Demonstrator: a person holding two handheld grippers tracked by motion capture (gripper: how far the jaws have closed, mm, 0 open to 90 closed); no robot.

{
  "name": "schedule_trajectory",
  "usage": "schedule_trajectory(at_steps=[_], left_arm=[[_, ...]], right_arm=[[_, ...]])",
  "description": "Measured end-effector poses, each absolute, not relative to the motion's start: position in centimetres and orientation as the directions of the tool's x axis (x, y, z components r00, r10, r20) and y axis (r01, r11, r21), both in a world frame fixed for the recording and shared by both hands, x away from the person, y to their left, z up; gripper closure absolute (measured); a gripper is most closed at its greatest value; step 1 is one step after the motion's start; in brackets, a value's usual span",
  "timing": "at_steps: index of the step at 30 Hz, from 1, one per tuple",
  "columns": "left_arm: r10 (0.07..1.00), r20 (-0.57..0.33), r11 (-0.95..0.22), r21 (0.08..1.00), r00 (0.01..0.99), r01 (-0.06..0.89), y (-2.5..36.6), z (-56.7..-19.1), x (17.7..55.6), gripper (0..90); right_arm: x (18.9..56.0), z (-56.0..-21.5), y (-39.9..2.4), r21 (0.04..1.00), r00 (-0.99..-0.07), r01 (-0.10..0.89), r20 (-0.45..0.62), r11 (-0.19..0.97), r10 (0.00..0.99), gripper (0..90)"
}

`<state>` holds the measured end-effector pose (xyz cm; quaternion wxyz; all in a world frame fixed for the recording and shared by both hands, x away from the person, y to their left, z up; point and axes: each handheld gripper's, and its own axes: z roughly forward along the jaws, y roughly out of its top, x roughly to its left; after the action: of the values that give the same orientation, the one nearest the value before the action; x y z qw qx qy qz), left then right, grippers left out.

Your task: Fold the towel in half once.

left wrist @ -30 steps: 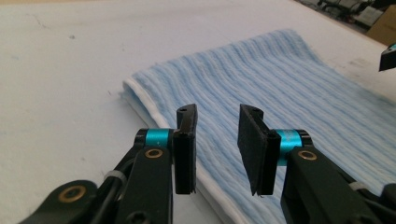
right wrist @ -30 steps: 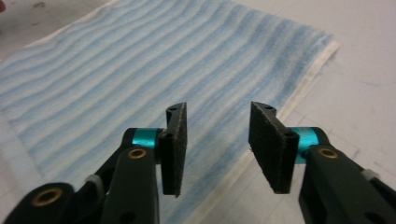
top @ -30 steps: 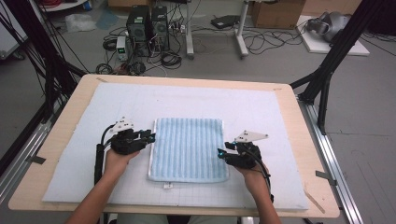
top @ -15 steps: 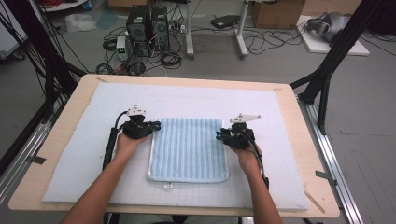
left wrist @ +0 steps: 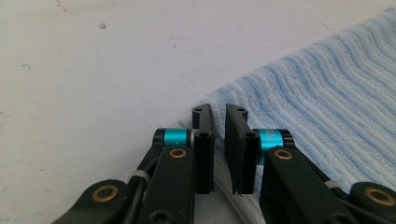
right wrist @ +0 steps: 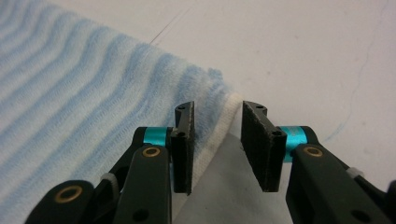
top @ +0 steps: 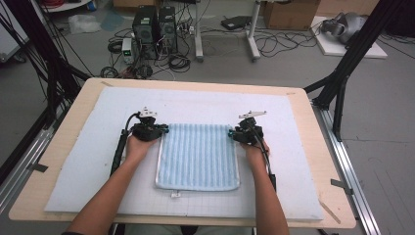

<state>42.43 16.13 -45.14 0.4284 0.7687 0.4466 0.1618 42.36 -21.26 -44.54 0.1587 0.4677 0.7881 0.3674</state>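
Towel (top: 198, 155), one, tools, two, at corners

Towel (left wrist: 327, 93) cut off at right edge, left gripper view; its near corner hidden behind fingers (left wrist: 204, 154).

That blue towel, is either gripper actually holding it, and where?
Left gripper pinches the towel at its far left corner. Right gripper straddles the far right corner edge, jaws open, not yet gripping.

You've carried your left gripper (top: 164, 129) and right gripper (top: 231, 133) up the towel (top: 198, 156) from its side edges to its far corners, the jaws closing narrower around each corner.
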Motion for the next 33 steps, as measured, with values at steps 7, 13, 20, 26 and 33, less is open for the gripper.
schedule_trajectory(at_steps=[7,13,20,26,33], left_arm=[[0.786,-0.167,-0.219,0.826,0.596,0.519,17.3,-44.4,42.2,67.9],[0.705,-0.14,-0.183,0.911,0.695,0.37,18.7,-42.7,40.9,58.1],[0.689,-0.149,-0.166,0.92,0.71,0.354,19.3,-42.4,39.1,35.6],[0.7,-0.168,-0.132,0.925,0.694,0.357,19.9,-42.1,38.4,20.1],[0.712,-0.17,-0.109,0.932,0.682,0.346,20.6,-41.9,38.3,20.0]], right_arm=[[40.7,-42.9,-21.4,0.768,-0.547,0.548,0.03,0.331,0.837,57.2],[38.7,-41.7,-23.4,0.795,-0.535,0.531,0.047,0.293,0.843,27.5],[36.7,-40.7,-24.7,0.846,-0.554,0.455,0.024,0.279,0.832,10.9],[36.1,-40.8,-24.9,0.854,-0.58,0.425,0.001,0.301,0.815,10.8],[35.8,-41.0,-25.2,0.849,-0.566,0.428,-0.016,0.31,0.825,10.8]])
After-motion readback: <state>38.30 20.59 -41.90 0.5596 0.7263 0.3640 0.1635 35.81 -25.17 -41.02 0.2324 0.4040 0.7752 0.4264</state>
